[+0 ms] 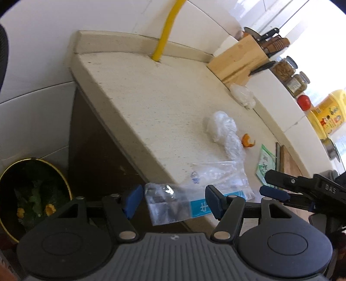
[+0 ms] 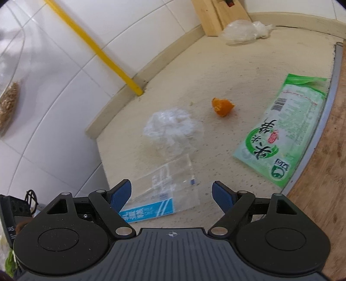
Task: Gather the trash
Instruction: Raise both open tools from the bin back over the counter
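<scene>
Grippers first: the left gripper (image 1: 173, 201) has its blue pads spread wide, with the clear bag (image 1: 194, 194) lying between them and overhanging the counter (image 1: 140, 97) edge; nothing is pinched. The right gripper (image 2: 172, 195) is also spread and empty, hovering just over the same bag (image 2: 164, 190), whose blue strip lies nearest its left pad.

Beyond the bag sit a crumpled film (image 2: 170, 127), an orange peel (image 2: 222, 106), a green packet (image 2: 287, 134) beside the board (image 2: 324, 162), and another plastic wad (image 2: 246, 31) against the knife block (image 2: 214, 15). Down left of the counter, the bin (image 1: 32, 194) already holds greens and peel.

My read: this is the approach to picking up the bag, with none of the counter trash collected yet. The next move likely calls for one gripper to close on the overhanging edge, where a pad can get under the thin plastic, then carry it to the bin. Flat film may slip, so grip well in from the edge.
</scene>
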Tool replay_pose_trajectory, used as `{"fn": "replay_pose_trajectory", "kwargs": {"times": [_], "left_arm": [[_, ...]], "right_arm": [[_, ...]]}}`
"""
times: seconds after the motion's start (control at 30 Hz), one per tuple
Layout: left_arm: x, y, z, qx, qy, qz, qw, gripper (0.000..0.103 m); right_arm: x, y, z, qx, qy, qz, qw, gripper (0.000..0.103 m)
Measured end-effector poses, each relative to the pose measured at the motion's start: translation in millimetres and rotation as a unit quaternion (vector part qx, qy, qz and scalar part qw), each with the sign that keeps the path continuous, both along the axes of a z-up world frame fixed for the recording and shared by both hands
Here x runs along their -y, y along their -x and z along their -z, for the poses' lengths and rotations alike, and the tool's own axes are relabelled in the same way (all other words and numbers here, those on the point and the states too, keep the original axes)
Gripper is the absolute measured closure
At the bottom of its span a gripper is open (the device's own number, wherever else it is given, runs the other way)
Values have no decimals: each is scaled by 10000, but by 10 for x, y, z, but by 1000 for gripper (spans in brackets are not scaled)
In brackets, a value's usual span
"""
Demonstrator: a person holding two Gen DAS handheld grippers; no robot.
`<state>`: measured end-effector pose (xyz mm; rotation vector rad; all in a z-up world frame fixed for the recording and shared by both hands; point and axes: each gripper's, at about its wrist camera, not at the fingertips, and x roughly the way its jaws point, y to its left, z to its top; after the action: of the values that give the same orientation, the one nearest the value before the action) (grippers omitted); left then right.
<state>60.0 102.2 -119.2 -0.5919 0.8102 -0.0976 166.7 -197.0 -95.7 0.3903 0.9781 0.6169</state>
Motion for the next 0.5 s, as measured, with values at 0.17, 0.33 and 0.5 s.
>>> {"fn": "replay_pose_trajectory", "kwargs": {"times": [0.17,0.33,0.5], "left_arm": [[97,-111,2,8,94,348,9993,45],[223,-208,-10,-75,-83,543,9985,45],[252,-185,-52,-66,-176,556,9983,45]], "right_arm": [[17,-35,26,-77,47,85,9999,16],[54,-91,-9,-61,45,104,9999,14],[76,-146,-15,-82,50,55,9999,14]]}}
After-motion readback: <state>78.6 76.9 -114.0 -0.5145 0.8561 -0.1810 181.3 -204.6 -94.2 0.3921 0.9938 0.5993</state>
